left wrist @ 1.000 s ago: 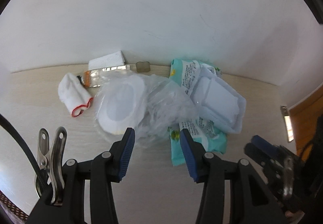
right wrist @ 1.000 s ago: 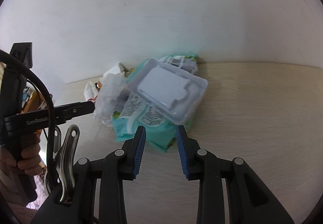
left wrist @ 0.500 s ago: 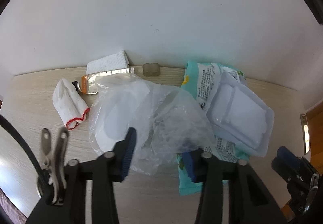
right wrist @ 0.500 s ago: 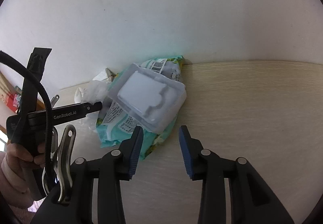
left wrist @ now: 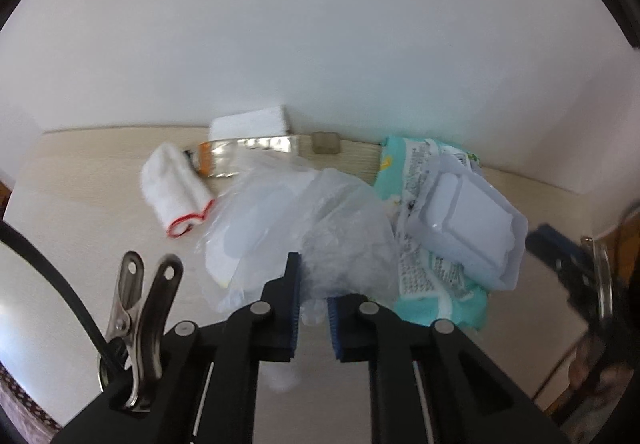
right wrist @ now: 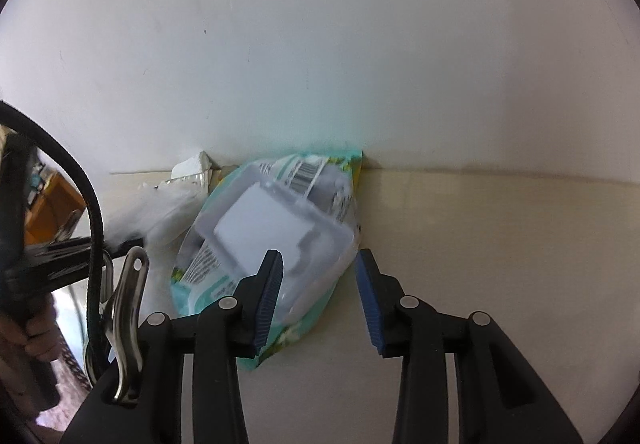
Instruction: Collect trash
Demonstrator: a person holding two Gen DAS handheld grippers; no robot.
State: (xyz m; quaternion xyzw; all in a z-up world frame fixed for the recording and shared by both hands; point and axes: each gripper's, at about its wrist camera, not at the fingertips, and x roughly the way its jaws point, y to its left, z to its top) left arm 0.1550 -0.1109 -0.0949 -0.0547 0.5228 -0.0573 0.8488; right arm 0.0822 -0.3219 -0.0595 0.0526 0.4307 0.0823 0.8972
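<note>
Left wrist view, reading from the left. A rolled white cloth (left wrist: 176,190) with a red hem lies on the pale wooden tabletop (left wrist: 80,172), clear of the rest. Just behind it, against the white wall (left wrist: 320,24), I see a shiny foil wrapper (left wrist: 248,154) with an orange end, and a white block (left wrist: 250,122) standing behind that. A small grey square (left wrist: 326,143) sits at the wall's foot.

Centre: a crumpled clear plastic bag (left wrist: 296,228) with something white inside. My left gripper (left wrist: 312,310) has just been closing and its blue pads are now pinching the near edge of that bag; a fold of film shows between them.

Right of the bag, touching it: a teal wipes pack (left wrist: 436,276) lying flat, with a clear plastic tray (left wrist: 468,228) resting on top. At the far right edge the other gripper shows, blurred.

Right wrist view. At the left, a hand (right wrist: 34,328) grips the handle of the left tool. The same pack (right wrist: 208,284) and tray (right wrist: 276,228) lie by the wall. My right gripper (right wrist: 318,296) stands spread, jaws just lately widened a little; the tray's near corner lies between the pads, and the left pad overlaps it. I cannot tell whether the pad touches. The right pad stands apart from it, over bare tabletop.
</note>
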